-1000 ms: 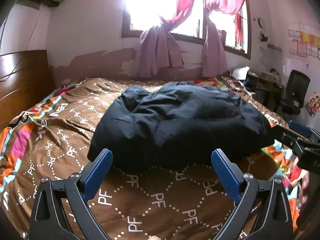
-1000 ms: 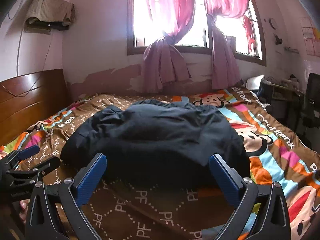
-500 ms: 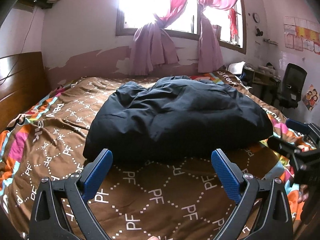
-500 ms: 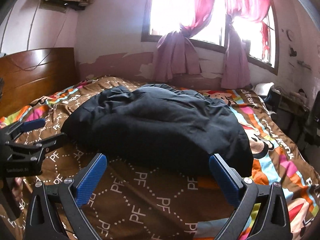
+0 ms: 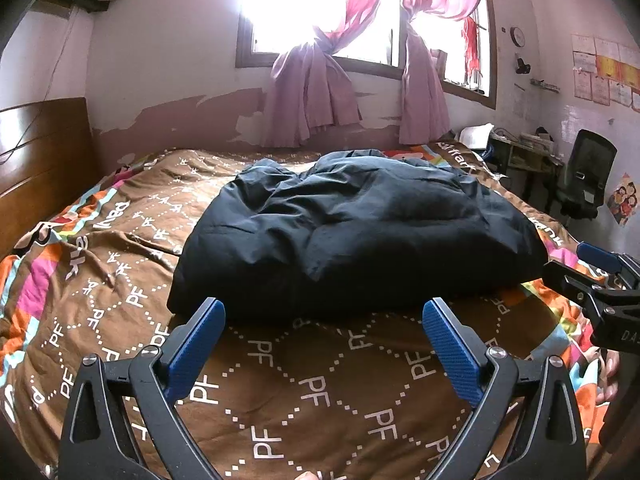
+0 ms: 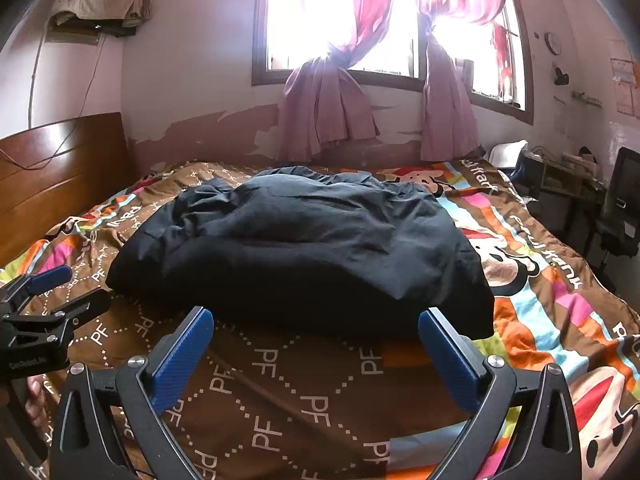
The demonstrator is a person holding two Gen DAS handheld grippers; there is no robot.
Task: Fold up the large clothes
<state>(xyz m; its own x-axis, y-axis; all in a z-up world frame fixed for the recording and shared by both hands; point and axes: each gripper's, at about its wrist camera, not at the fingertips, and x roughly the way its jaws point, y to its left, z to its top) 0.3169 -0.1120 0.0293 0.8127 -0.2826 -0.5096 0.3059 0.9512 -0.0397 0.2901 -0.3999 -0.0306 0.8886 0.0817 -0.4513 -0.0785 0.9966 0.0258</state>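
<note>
A large dark navy puffy garment (image 5: 352,232) lies bunched in a heap on the bed, also in the right wrist view (image 6: 304,248). My left gripper (image 5: 324,344) is open and empty, hovering over the bedspread just short of the garment's near edge. My right gripper (image 6: 316,352) is open and empty, also just short of the near edge. Each gripper shows in the other's view: the right one (image 5: 592,276) at the right edge, the left one (image 6: 52,292) at the left edge.
The bed has a brown patterned bedspread (image 5: 312,400) with colourful cartoon stripes (image 6: 540,304) on its right side. A wooden headboard (image 6: 56,168) stands at the left. A window with pink curtains (image 5: 320,100) is behind; a desk and black chair (image 5: 584,176) stand at the right.
Both grippers have drawn back and risen a little from the garment. They stay open and empty. The garment has not moved.
</note>
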